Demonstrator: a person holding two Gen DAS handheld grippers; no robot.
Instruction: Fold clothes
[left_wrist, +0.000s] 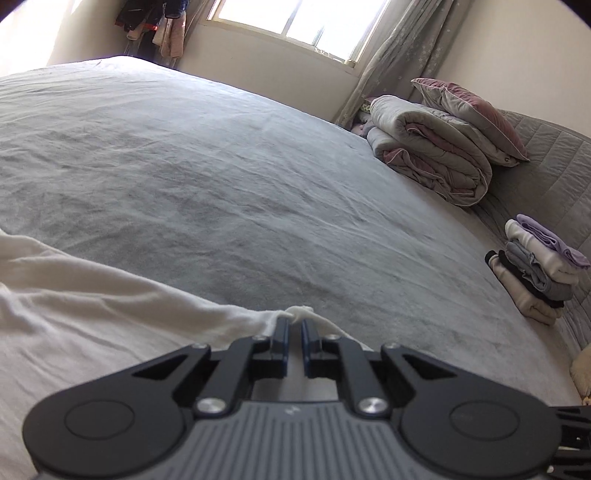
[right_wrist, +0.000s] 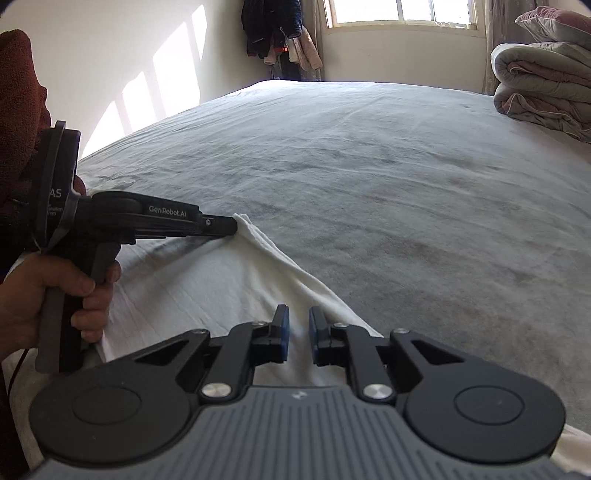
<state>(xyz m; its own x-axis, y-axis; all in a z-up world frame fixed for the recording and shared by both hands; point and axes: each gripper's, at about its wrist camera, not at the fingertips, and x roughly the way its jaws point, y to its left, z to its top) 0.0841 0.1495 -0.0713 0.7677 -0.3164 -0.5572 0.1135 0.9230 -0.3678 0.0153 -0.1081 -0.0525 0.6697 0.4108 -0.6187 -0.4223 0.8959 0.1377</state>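
Left wrist view: the left hand-held gripper (left_wrist: 294, 325) has its two fingers drawn nearly together on a bunched corner of a white garment (left_wrist: 96, 306), which pokes out past the fingertips. The cloth runs away from that pinch toward the left, taut along its far edge, over the grey bed (left_wrist: 229, 177). Holding it by the corner lets the person pull the edge straight. At the right of the bed stands a stack of folded clothes (left_wrist: 535, 273), and farther back a rolled quilt (left_wrist: 432, 147) with a pillow (left_wrist: 469, 110) leaning on it, both kept away from the working area.

Right wrist view: the right hand-held gripper (right_wrist: 298, 325) hovers over the near part of the white garment (right_wrist: 207, 280) with a clear gap between its fingers and nothing clamped in them; its right finger sits just beside the cloth's raised edge. The left hand-held gripper (right_wrist: 232, 225), held by the person's hand (right_wrist: 48, 295), is seen side-on with its tip closed on the far corner. The ridge between the two tools suggests the edge is being stretched for a fold, though which fold cannot be told.
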